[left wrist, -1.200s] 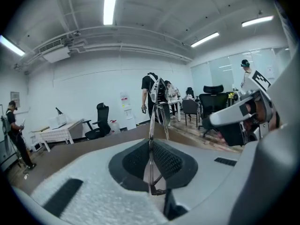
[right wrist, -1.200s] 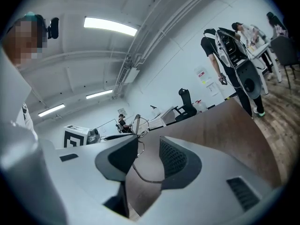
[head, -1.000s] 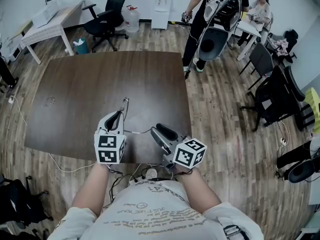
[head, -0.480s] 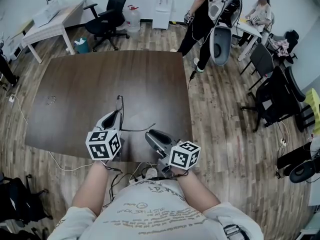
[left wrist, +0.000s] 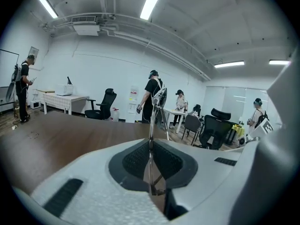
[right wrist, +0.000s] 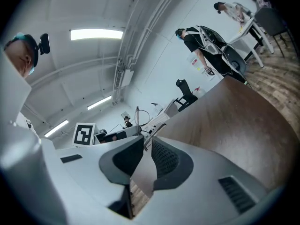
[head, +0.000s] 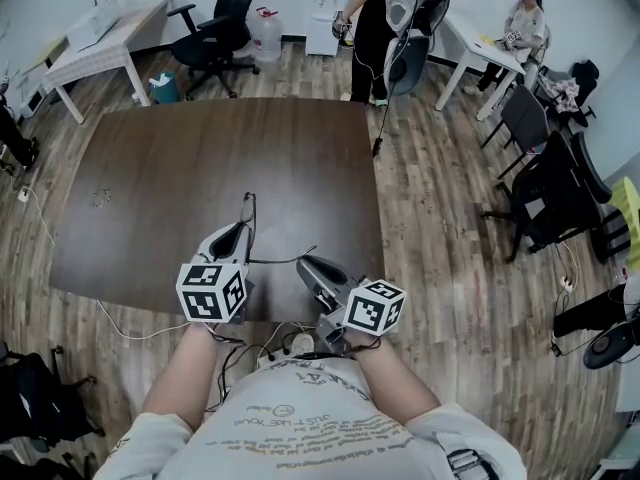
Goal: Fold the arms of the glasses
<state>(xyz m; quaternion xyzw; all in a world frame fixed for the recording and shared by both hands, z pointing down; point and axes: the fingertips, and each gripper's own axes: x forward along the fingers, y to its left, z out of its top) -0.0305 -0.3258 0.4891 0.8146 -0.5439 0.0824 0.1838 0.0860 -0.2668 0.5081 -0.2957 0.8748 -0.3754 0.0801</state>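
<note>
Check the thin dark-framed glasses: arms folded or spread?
One thin arm spread, jutting sideways from the frame in the left gripper; the other, cannot tell.

Dark brown table (head: 200, 168); black-and-white patterned cubes (head: 212, 292); glasses (head: 248, 214) seemingly black.

Table (head: 200, 158) in the middle; at its near edge the left gripper (head: 240, 231) sits left of the right gripper (head: 303, 264); glasses (head: 249, 208) stand in the left one's jaws, one arm (head: 285, 259) reaching right, in between the right one's jaws, which have just been closing; behind the table, desk (head: 100, 53) far left, then chair (head: 215, 33), jug (head: 263, 36), person (head: 370, 18).
</note>
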